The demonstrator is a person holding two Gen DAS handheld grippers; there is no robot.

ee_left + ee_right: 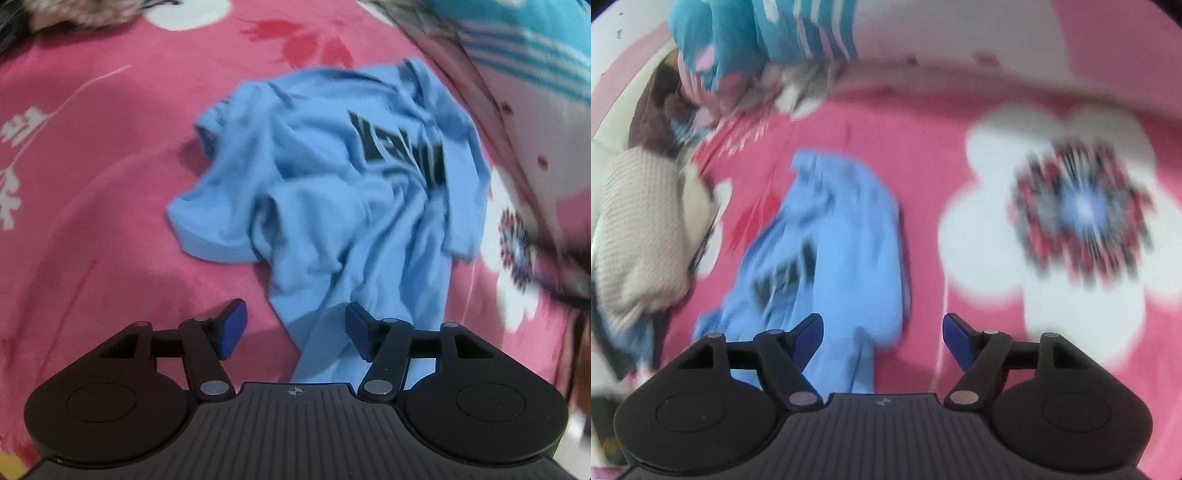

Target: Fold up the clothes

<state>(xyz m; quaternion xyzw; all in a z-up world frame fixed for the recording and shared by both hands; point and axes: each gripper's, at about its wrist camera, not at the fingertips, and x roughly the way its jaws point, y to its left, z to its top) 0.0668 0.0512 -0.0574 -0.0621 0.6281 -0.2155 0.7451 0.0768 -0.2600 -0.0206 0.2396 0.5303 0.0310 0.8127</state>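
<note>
Jaws of the left gripper point(295, 330) stand apart, with blue pads on black fingers; a strip of the light blue T-shirt point(332, 177) runs between them and under the right-hand pad, but the pads do not press on it. Seen from the left wrist, the T-shirt lies crumpled on a pink bedspread point(92, 155) printed with white and red flowers. Its black lettering point(399, 147) faces up, one short sleeve sticks out to the left, and the hem end reaches down to the gripper. At the top left corner a fuzzy dark item is too blurred to name. Along the right edge runs a pale cloth with small red dots point(535, 155), and above it a teal cloth with white stripes point(535, 48). Jaws of the right gripper point(882, 341) also stand wide and hold nothing. In the right wrist view, which is blurred, a cream ribbed knit garment point(639, 229) lies at the far left. Just right of it the T-shirt point(846, 236) stretches away from the gripper, its near end lying under the left finger. Further right, the bedspread point(923, 147) shows a large white flower with a dark red and blue centre point(1082, 210).
</note>
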